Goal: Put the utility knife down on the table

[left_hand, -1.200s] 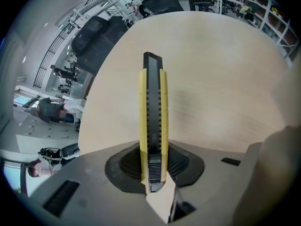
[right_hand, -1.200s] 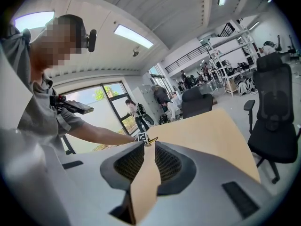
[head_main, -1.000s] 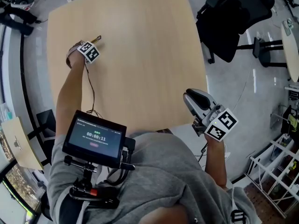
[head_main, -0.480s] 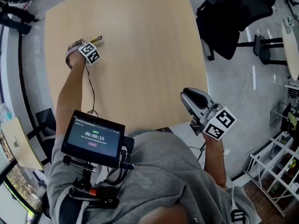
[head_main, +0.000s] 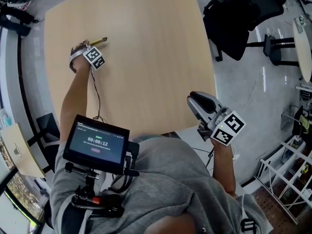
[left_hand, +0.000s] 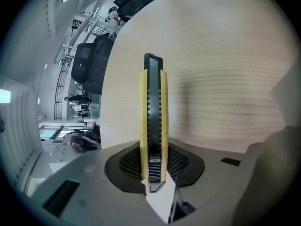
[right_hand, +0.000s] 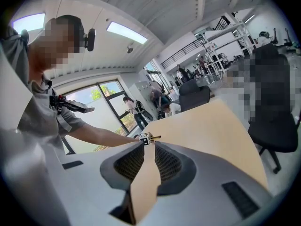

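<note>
Left gripper (left_hand: 153, 161), jaws clamped on a yellow-and-black utility knife (left_hand: 153, 107), which projects forward over the far left part of the wooden table (head_main: 146, 57). Right gripper (right_hand: 149, 160), jaws drawn nearly together on nothing, held off the table's near right edge.

My left gripper (head_main: 87, 46), with the slim yellow-and-black plastic utility knife (head_main: 100, 41) in it, has drawn slightly back toward me along the left side of the light wooden desk (head_main: 146, 57). My right gripper (head_main: 196, 101) has crept a touch inward at the desk's near right corner. The black timer screen (head_main: 97, 143) has ticked from 00:00:11 to 00:00:12.
</note>
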Motion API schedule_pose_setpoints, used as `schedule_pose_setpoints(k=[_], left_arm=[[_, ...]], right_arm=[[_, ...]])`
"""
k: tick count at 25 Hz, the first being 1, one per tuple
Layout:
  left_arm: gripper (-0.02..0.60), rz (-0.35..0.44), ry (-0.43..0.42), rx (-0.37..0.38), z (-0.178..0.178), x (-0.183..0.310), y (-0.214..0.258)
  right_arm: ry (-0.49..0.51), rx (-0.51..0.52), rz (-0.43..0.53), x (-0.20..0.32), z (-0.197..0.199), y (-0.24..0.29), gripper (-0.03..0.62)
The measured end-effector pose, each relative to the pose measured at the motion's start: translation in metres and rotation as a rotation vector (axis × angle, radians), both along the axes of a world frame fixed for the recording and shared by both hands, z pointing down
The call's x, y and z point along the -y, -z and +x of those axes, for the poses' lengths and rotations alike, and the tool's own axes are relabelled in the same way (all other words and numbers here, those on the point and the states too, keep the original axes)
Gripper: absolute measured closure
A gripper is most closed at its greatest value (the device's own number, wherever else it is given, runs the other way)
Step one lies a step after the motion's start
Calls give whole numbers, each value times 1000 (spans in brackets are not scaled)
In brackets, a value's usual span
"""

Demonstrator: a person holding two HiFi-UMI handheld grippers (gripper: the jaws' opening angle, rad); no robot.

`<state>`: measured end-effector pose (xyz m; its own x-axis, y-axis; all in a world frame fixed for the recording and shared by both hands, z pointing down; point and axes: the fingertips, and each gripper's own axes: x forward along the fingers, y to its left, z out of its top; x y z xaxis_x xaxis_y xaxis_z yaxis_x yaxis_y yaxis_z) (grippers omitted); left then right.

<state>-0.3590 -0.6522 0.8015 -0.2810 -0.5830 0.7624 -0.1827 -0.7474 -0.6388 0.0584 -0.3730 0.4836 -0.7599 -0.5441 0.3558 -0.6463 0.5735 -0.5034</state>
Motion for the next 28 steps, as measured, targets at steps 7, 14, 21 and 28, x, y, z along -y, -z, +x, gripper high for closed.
schedule_pose_setpoints(k=[7, 14, 21, 28], left_arm=[[488, 50, -11, -29, 11, 1, 4], [488, 81, 9, -96, 20, -2, 7], [488, 81, 18, -161, 30, -9, 7], [488, 73, 36, -183, 30, -17, 0]], right_arm=[[-3, 0, -7, -1, 1, -2, 523], [4, 6, -8, 3, 2, -1, 523], [15, 9, -10, 7, 5, -1, 523], [19, 10, -3, 8, 5, -1, 523]])
